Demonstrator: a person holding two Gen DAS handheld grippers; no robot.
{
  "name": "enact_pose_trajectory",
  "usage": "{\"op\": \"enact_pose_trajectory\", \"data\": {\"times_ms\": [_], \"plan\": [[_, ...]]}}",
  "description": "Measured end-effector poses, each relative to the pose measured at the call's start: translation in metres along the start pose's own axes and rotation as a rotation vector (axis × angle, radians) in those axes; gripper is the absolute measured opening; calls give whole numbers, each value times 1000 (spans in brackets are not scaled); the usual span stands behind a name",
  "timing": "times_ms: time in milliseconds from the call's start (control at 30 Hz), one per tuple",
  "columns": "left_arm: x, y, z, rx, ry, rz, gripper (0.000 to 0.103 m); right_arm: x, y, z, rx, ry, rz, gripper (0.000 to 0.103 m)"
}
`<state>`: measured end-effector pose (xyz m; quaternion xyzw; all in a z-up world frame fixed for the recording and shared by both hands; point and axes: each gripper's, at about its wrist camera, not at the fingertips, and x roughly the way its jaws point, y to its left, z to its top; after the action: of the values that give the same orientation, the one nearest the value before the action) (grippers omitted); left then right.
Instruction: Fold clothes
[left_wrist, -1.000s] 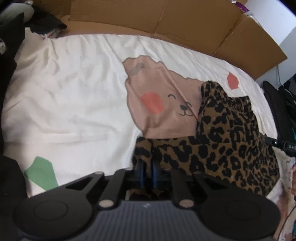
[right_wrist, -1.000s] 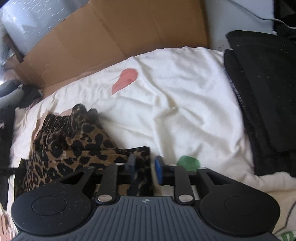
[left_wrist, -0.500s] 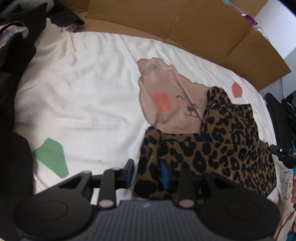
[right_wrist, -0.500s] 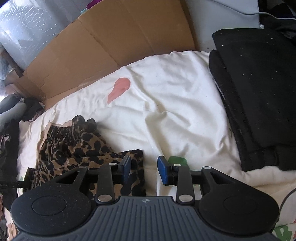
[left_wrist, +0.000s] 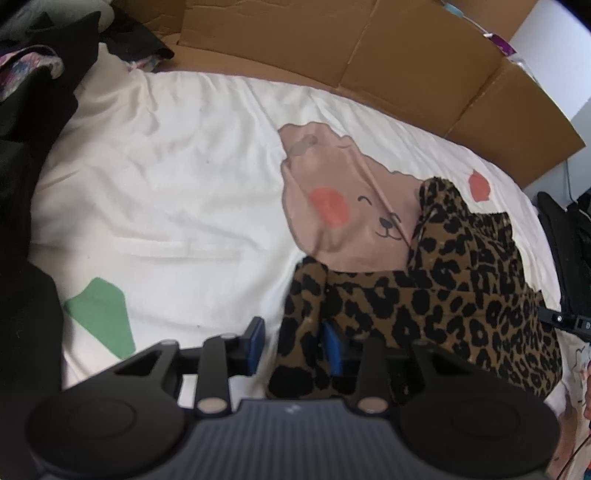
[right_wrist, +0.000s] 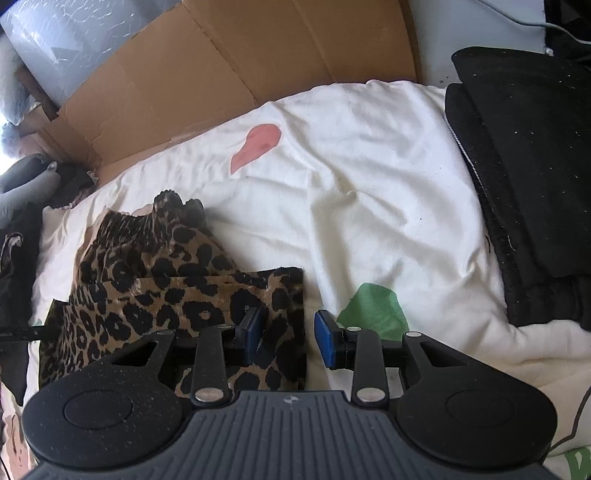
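One leopard-print garment lies on a bed covered by one cream sheet. It sits toward the near edge of the bed, roughly folded, with one bunched end rising toward the far edge and a flatter band running along the near side.

Two claws are in view, one at each end of that band. The left claw is spread, and its jaws are opening further; a bunched corner of the print cloth lies between its two blue pads, touching the right-hand pad and clear of the left-hand one. The right claw is also spread: its left pad lies over the corner of the garment, its right pad over bare sheet, and the cloth's straight edge runs between them. Neither claw is pinching the fabric.

Printed on the sheet are one tan bear face, partly covered by the garment, two green patches, one near each claw, and one coral patch near the far edge.

One run of flattened cardboard stands along the far edge of the bed. One stack of dark folded clothing rests at the right edge, and a heap of dark clothes crowds the left edge.
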<state>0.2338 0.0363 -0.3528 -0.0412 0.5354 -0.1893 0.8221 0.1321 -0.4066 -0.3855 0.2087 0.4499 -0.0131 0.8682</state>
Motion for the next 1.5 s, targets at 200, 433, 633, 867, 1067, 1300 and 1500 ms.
{"op": "enact_pose_trajectory", "data": {"times_ms": [200, 433, 633, 867, 1067, 1300, 1500], "plan": [[-4, -1, -5, 20, -18, 10, 37, 4, 4, 7, -32, -16, 9, 39], [-6, -4, -2, 49, -30, 28, 37, 16, 1, 10, -50, 28, 27, 40], [-4, -8, 3, 111, -54, 69, 42, 21, 11, 9, -141, 29, 12, 41], [10, -11, 8, 117, -41, 25, 40, 20, 12, 11, -158, 36, 14, 33], [21, -17, 9, 135, -24, 15, 36, 16, 12, 12, -125, 35, 20, 11], [19, -16, 7, 130, -25, -1, 28, 1, 10, 11, -93, -2, 14, 7], [8, -11, 7, 102, -74, -15, 7, -17, 10, 11, -48, -57, 20, 6]]}}
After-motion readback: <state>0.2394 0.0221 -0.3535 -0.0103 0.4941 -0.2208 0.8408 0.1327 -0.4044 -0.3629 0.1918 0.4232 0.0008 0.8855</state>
